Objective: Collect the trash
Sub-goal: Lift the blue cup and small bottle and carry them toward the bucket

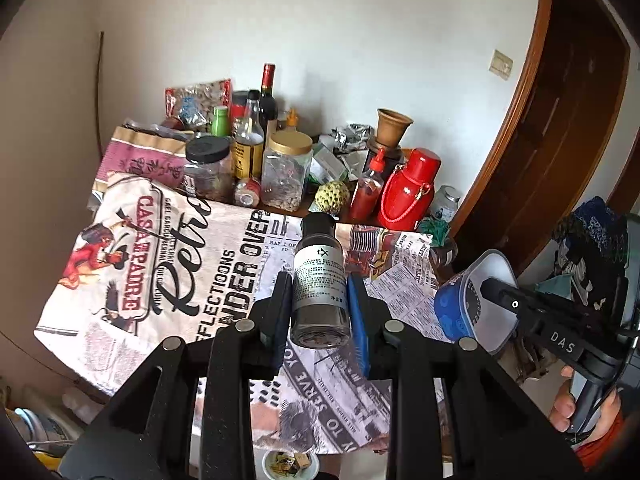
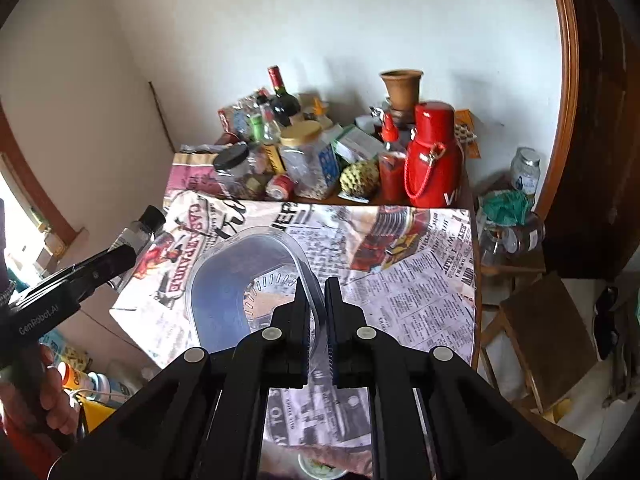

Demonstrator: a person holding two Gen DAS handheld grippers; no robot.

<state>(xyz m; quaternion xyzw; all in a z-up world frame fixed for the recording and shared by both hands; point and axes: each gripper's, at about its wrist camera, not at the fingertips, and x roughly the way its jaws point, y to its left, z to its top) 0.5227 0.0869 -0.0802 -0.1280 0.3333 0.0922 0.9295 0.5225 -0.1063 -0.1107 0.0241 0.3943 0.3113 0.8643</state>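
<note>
Left tool (image 1: 320,300) grips a small black-capped clear plastic bottle (image 1: 319,276) by its lower body, raised above the newspaper-print tabletop (image 1: 180,280). Right tool (image 2: 318,300) pinches the rim of a clear plastic tub (image 2: 240,280), held over the tabletop's middle. Both look light, stiff and slick (the thin rim may flex). Only the right view shows the tub's perforated inside; only the left shows the bottle's label.

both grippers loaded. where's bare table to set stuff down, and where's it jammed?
Free: the newsprint cloth, from its front edge back to the jar row, right of the plastic tub in the right gripper. Also its left half, beside the bottle in the left gripper. Jammed: back strip, black-lid jar through red flask.
</note>
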